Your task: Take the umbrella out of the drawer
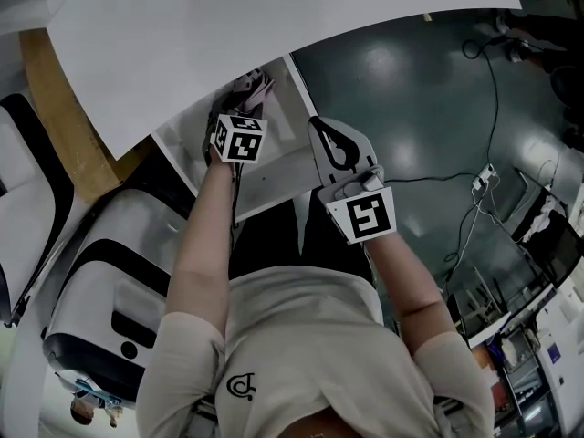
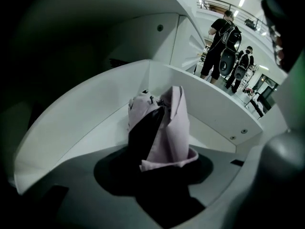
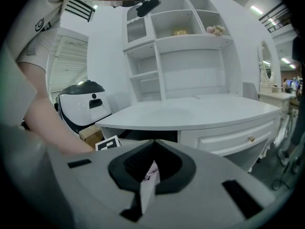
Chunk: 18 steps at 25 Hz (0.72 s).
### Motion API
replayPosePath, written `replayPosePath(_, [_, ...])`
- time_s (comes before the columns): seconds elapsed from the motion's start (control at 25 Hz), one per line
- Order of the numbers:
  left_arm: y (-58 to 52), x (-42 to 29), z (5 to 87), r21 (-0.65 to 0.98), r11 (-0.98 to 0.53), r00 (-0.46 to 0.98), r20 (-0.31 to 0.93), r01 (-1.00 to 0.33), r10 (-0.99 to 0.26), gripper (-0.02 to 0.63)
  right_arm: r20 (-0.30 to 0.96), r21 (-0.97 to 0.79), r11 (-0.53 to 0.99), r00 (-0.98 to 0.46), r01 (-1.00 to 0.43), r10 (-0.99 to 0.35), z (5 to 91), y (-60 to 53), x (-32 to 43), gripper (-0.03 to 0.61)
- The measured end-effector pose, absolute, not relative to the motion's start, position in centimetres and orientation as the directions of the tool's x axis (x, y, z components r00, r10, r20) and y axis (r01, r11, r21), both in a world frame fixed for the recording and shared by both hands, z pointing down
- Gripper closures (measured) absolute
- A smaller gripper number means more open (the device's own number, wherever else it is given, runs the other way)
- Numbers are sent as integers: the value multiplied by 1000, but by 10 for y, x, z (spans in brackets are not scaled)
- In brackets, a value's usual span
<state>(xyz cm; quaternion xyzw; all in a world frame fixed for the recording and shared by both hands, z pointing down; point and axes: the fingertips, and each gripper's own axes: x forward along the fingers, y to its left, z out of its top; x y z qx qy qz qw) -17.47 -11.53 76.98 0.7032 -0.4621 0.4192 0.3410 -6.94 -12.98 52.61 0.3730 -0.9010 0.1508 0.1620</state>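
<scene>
A folded pink umbrella (image 2: 167, 128) lies in the open white drawer (image 2: 95, 104). In the head view the umbrella (image 1: 251, 88) shows under the desk's edge, at the far end of the drawer (image 1: 274, 176). My left gripper (image 1: 235, 108) reaches down into the drawer. In the left gripper view its jaws (image 2: 162, 175) are closed round the umbrella's near end, dark pads against the fabric. My right gripper (image 1: 321, 130) sits at the drawer's right side. Its jaws (image 3: 151, 149) are pinched on the drawer's thin white edge (image 3: 147, 192).
The white desk top (image 1: 274, 26) overhangs the drawer; shelves (image 3: 181, 46) rise behind it. A white and black machine (image 1: 100, 272) and a cardboard box (image 1: 55, 108) stand at the left. Cables (image 1: 474, 181) trail over the dark floor. People with backpacks (image 2: 224, 42) stand far off.
</scene>
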Motion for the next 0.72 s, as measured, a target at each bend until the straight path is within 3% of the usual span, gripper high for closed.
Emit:
replayPosePath(0.36, [-104, -171, 761, 180, -292, 272, 908, -939, -317, 391, 412, -155, 674, -667, -723, -621, 518, -126, -72, 572])
replayPosePath(0.72, [-98, -159, 690, 190, -347, 329, 854, -918, -402, 393, 416, -122, 693, -671, -710, -614, 504, -114, -69, 572])
